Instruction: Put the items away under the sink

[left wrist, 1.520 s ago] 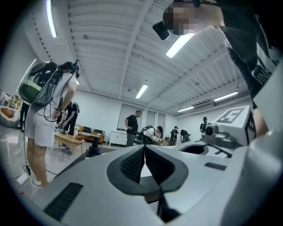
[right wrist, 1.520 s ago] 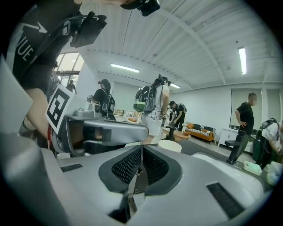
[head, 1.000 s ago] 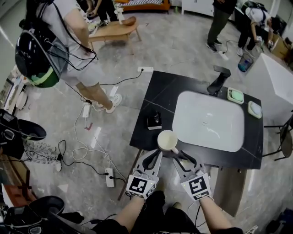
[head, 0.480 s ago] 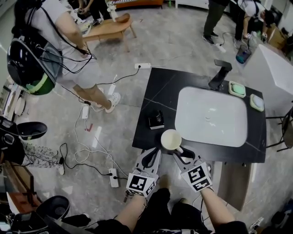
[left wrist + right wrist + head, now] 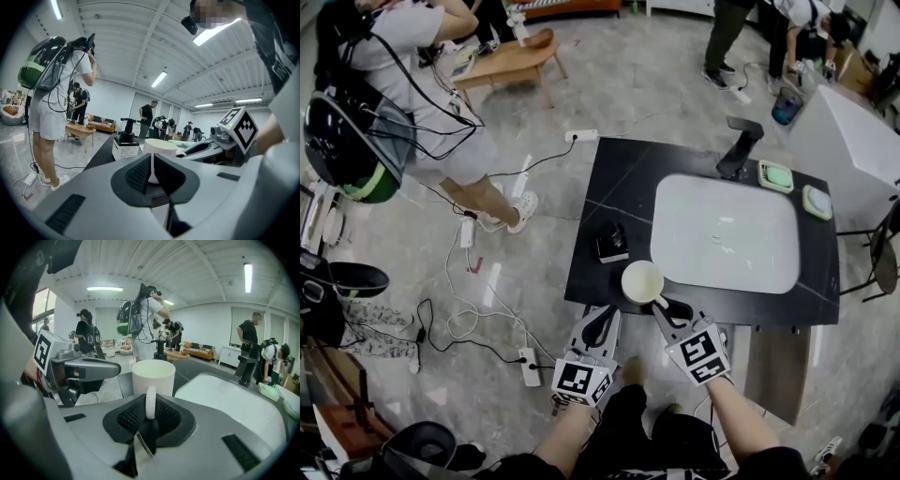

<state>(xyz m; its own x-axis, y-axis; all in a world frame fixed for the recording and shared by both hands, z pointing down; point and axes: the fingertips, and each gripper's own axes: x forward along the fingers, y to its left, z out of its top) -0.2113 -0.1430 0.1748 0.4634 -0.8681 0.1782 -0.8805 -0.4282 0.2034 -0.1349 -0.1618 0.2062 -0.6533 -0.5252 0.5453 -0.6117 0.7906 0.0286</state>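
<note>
Since the right tool (image 5: 662, 309) has just been closing on the mug (image 5: 642, 281) by its handle, at the near edge of the counter (image 5: 614, 192), it should grip firmly and lift straight up; the left tool (image 5: 602, 328) sits pinched shut, empty.

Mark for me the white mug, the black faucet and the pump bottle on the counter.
white mug (image 5: 641, 281): head view, inside of the cup.
black faucet (image 5: 738, 150): head view, its upright body.
pump bottle (image 5: 125, 150): left gripper view, white label.
</note>
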